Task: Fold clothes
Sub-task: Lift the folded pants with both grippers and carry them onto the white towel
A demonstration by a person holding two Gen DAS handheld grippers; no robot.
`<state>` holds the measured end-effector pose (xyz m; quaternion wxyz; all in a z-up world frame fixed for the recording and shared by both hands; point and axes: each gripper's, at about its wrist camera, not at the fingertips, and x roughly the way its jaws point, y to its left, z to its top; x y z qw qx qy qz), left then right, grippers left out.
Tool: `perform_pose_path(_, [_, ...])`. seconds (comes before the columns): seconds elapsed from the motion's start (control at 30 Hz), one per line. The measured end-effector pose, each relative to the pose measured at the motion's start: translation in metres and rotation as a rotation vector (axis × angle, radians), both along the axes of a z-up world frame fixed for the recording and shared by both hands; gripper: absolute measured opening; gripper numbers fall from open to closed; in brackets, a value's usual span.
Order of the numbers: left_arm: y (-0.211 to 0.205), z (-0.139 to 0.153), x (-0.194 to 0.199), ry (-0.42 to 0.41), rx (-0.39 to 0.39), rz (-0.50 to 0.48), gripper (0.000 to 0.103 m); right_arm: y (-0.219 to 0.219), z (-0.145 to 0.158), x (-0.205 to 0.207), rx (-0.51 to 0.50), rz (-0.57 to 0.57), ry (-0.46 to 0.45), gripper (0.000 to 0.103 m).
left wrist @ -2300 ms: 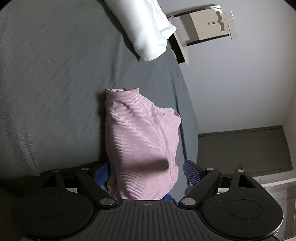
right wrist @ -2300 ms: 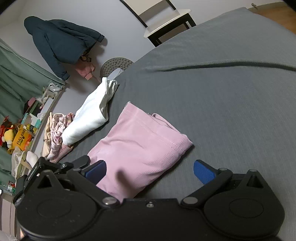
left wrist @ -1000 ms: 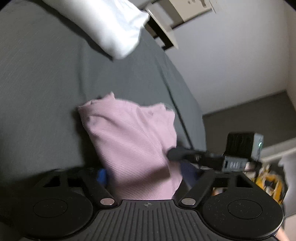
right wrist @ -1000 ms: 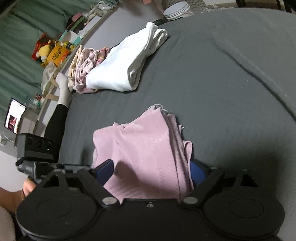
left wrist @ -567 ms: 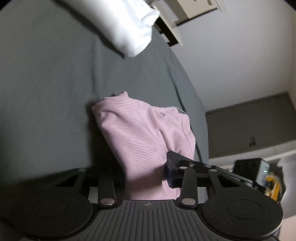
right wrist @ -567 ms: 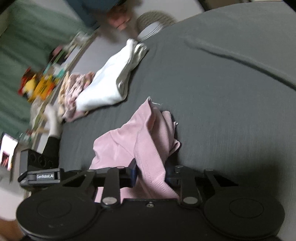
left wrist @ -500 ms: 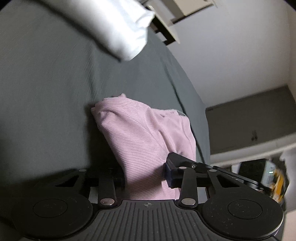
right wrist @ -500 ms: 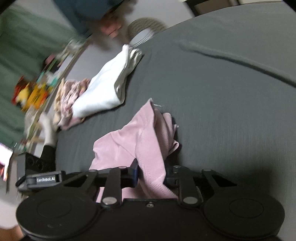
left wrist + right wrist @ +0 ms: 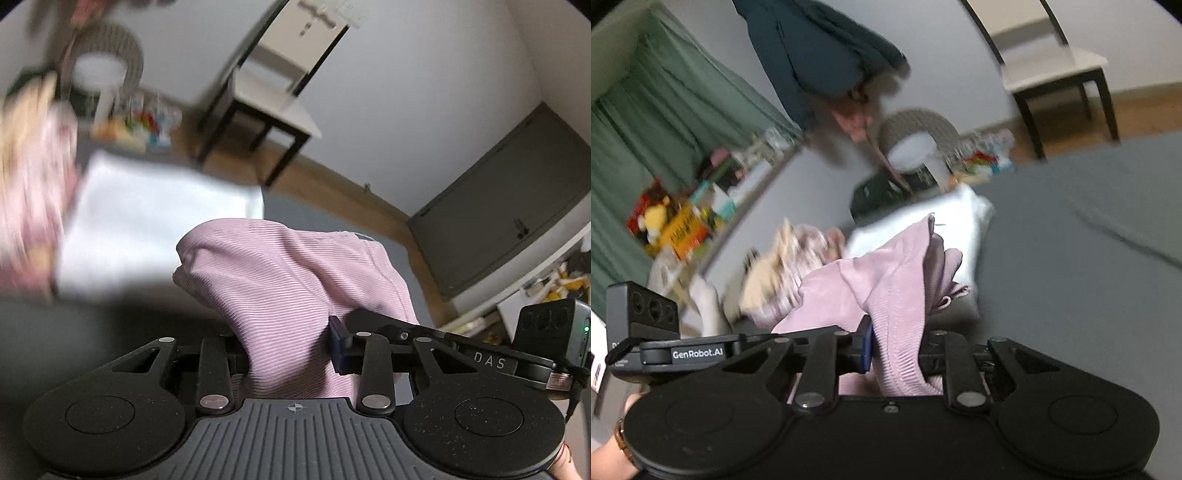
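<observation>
Two grippers, left gripper (image 9: 291, 350) and right gripper (image 9: 897, 350), both clamped on the folded pink garment (image 9: 295, 280), held off the bed (image 9: 1089, 258) near the white folded stack (image 9: 960, 221). Risk: fold sags open w/ uneven release (layers bunch already).

Left claw (image 9: 291, 350), right claw (image 9: 895, 349): matte black linkages, silver pivot screws, blue pads, ribbed housing; "GenRobot.AI" lettering.

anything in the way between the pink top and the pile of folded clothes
Nothing visible. Both the left gripper and right gripper are shut on the pink top, and only bare grey bed lies before the white folded garment just ahead.
</observation>
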<state>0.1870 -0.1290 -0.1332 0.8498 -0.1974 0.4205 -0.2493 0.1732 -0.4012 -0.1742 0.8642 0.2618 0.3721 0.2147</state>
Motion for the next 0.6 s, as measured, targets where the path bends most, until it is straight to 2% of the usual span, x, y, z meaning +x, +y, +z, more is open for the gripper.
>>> perform_pose_path(0.1, [0.018,0.02,0.04,0.001,0.034,0.037,0.037,0.016,0.006,0.034,0.049,-0.044,-0.005,0.018])
perform_pose_path(0.17, [0.03,0.02,0.066,0.024,0.042,0.053,0.037,0.027,0.005,0.056,0.06,-0.078,0.002,0.018])
perform_pose_path(0.23, [0.034,0.012,0.092,0.04,0.069,0.052,0.037,0.031,-0.004,0.074,0.065,-0.103,0.023,0.018])
perform_pose_path(0.4, [0.03,-0.025,0.129,0.084,0.128,0.047,0.037,0.048,-0.047,0.102,0.091,-0.166,0.109,0.018])
perform_pose_path(0.5, [0.023,-0.049,0.149,0.107,0.133,0.052,0.037,0.056,-0.068,0.104,0.09,-0.199,0.114,0.018])
perform_pose_path(0.6, [0.023,-0.059,0.156,0.104,0.117,0.047,0.037,0.055,-0.076,0.103,0.1,-0.222,0.116,0.018])
